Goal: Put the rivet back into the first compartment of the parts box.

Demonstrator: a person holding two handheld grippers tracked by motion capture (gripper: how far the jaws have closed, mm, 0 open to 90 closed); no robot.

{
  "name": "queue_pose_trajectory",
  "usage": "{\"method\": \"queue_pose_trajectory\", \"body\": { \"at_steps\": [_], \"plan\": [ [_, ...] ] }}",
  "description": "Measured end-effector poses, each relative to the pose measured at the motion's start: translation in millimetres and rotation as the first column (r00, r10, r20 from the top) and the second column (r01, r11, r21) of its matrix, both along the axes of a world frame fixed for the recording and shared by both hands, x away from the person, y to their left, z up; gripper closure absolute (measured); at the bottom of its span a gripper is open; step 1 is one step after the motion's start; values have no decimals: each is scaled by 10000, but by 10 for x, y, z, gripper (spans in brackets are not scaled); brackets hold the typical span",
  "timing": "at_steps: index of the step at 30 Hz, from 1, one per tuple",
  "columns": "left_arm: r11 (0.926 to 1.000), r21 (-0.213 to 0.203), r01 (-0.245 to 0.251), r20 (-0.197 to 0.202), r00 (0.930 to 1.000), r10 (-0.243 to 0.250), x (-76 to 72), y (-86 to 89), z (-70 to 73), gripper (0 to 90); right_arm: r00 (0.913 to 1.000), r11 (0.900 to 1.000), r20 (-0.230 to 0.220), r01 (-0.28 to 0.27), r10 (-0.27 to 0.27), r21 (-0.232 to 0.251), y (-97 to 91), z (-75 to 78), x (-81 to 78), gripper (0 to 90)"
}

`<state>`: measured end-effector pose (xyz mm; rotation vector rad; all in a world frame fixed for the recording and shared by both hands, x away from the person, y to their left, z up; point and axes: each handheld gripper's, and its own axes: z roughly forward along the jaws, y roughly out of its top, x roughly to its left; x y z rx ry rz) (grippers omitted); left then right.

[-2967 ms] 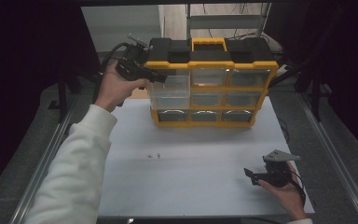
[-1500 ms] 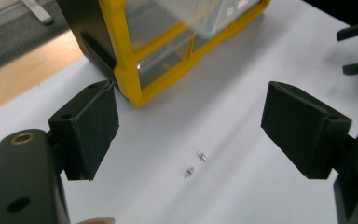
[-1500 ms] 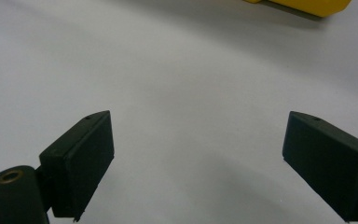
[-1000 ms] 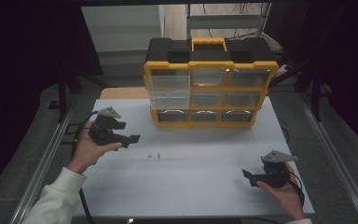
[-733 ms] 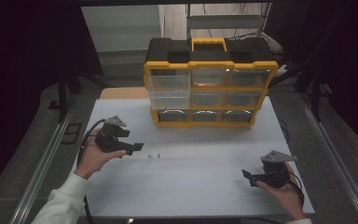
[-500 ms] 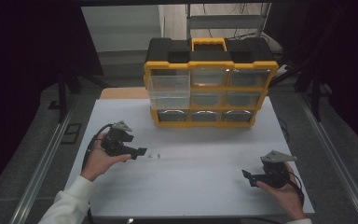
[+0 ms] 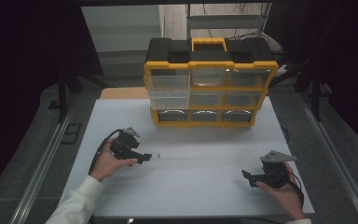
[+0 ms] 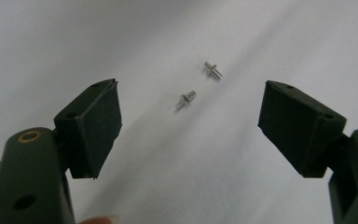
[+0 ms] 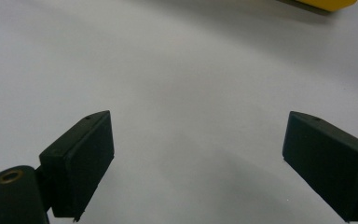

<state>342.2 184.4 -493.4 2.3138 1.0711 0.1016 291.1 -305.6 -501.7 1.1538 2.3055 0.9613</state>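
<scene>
Up close, left tongs point(image 8: 189, 126) reveal two separate metal pins point(image 8: 186, 99).

A yellow and black parts organiser point(image 7: 209, 84) stands upright at the far edge of the white table point(image 7: 196, 186), its black top carrying a yellow handle point(image 7: 208, 44). Its front is a grid of clear drawers; the upper left drawer point(image 7: 169, 91) sticks out further than the rest. Behind it a light wooden board point(image 7: 121, 93) lies at the table's far left corner. Metal rails point(image 7: 42, 163) run along both sides of the table, over a grey floor point(image 7: 23, 140). Beyond, dark curtains hang on either side of a metal shelf frame point(image 7: 223, 18).
</scene>
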Motion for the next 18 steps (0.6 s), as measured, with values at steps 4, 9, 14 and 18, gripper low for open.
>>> {"method": "queue_pose_trajectory", "body": {
  "at_steps": [4, 9, 14, 18],
  "plan": [
    [9994, 349, 81, -55, 10000, -80, 29, -55, -70, 222, 10000, 10000, -16, -9, 9, -27, 3, -4, 1, 91],
    [9965, 791, 252, -79, 9997, -247, 66, -132, -147, 231, 10000, 10000, -22, -3, 3, -37, 2, -4, 2, 91],
    [9958, 903, 178, -121, 9998, -168, 128, -165, -210, 283, 10000, 10000, -39, 2, -3, -53, 4, -7, 3, 91],
    [9944, 1030, 254, -179, 9996, -237, 170, -171, -256, 364, 9999, 10000, 46, 99, -99, -7, -12, 6, 3, 93]
  ]
}}
